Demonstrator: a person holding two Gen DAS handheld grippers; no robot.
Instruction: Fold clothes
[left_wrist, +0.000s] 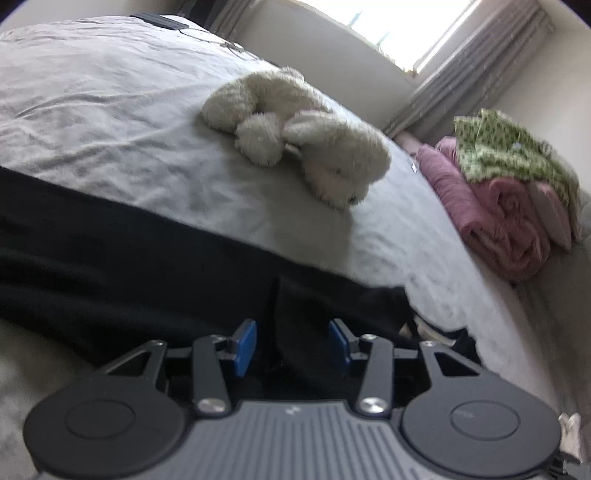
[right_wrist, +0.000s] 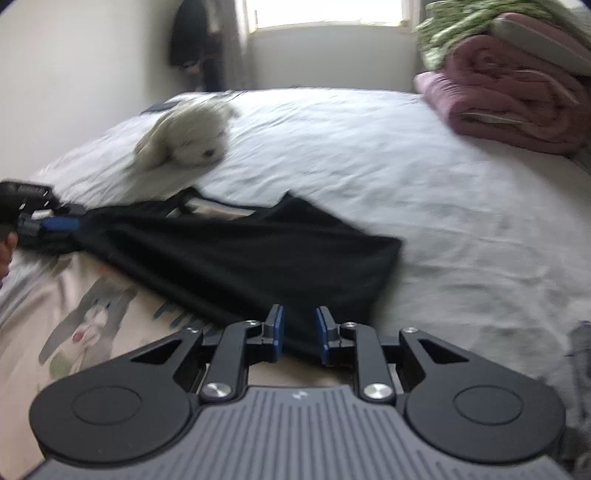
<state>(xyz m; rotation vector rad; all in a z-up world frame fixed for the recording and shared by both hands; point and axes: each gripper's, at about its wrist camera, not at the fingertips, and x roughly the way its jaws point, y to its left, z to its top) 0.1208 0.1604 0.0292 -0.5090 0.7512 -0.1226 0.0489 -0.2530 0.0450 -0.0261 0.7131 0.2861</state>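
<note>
Black garment (right_wrist: 236, 254) lies between parted pads of both left hand-held gripper (left_wrist: 291, 343) and right hand-held gripper (right_wrist: 298, 334).

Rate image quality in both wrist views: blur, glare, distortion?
Left wrist view: window blown out, soft blur on the plush toy, bed bowed by fisheye. Right wrist view: heavier motion smear on the black garment and toy, window overexposed, right gripper sharp.
</note>
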